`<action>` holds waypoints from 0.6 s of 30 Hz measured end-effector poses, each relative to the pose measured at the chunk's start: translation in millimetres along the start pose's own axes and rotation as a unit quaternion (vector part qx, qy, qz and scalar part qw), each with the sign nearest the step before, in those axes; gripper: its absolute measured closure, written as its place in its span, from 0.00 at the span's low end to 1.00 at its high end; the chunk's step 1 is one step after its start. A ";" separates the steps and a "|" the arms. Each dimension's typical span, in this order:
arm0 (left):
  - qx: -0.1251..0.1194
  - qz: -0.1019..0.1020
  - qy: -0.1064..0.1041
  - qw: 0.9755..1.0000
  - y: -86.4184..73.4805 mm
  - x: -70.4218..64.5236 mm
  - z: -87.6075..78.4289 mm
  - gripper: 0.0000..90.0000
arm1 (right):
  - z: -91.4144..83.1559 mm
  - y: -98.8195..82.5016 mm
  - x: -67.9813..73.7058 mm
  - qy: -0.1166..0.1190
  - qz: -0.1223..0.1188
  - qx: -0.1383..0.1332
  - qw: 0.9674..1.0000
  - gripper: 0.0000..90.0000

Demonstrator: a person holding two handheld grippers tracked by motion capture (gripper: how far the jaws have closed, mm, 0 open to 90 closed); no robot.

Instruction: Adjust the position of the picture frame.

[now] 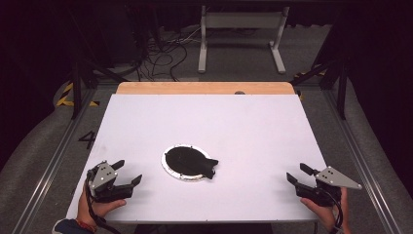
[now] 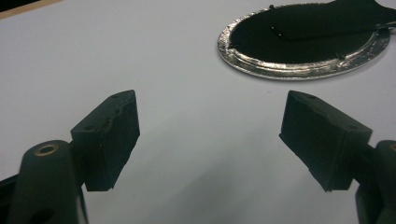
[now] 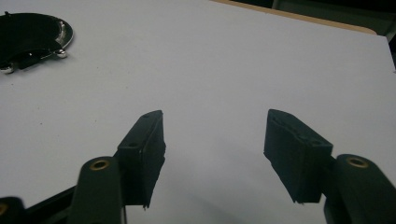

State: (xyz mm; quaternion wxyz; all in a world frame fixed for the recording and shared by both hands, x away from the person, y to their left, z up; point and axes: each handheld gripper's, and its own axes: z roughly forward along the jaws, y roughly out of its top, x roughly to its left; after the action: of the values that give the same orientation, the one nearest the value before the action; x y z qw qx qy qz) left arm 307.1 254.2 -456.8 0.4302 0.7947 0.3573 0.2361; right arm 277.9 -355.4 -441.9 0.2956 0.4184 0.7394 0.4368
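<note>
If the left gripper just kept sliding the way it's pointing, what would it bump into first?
Probably the silver-rimmed round dish with the black piece lying in it. The left gripper, jaws open and empty, points over bare white table toward it. In its own view the dish sits a little right of centre, so it might only clip the rim.

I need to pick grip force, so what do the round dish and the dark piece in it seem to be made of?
The round dish looks like thin aluminium foil: a shiny, crinkled silver rim. The dark piece in it looks like matte black fabric or felt, flat, with one corner hanging over the rim; which of the two, I cannot tell.
</note>
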 end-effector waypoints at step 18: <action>0.009 0.012 -0.024 1.000 2.3 -10.3 2.8 0.22 | 7.3 6.6 0.6 -0.003 -0.002 0.014 1.000 0.52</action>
State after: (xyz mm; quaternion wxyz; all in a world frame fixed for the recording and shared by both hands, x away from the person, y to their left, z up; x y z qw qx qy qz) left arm 303.3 243.9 -456.9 0.4282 0.8086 0.3391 0.2187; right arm 285.9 -350.3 -439.3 0.2925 0.4227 0.7454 0.4244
